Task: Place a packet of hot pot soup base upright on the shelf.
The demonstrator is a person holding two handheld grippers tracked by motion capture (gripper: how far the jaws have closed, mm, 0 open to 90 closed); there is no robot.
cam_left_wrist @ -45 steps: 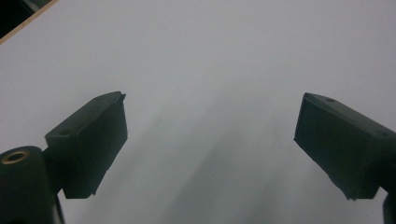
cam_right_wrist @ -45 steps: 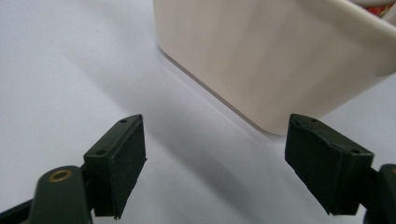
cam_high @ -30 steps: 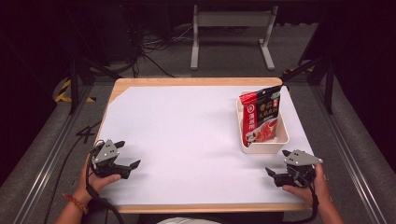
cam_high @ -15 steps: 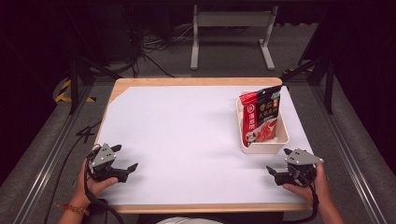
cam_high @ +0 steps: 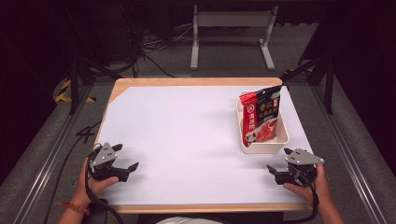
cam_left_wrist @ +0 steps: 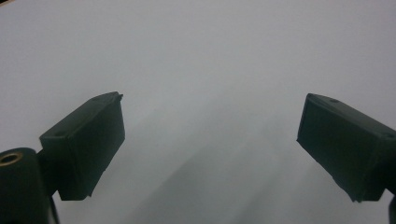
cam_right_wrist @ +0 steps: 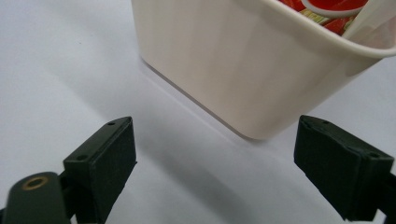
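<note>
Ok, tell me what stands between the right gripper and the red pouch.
The near wall of the cream bin stands between the open right gripper and the red pouch standing inside it.

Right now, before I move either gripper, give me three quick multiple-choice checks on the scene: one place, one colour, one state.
1. Where does the red pouch stand?
A. flat on the white table
B. upright in the cream bin
C. between the left gripper's jaws

2. What colour is the bin?
A. cream
B. blue
C. black

3. How stands the right gripper?
A. shut on the bin
B. shut on the pouch
C. open, with nothing between its jaws

Answers:
1 B, the high view shows the pouch rising out of the bin.
2 A, its wall shows cream in the right gripper view.
3 C, both jaws stand apart, short of the bin.
</note>
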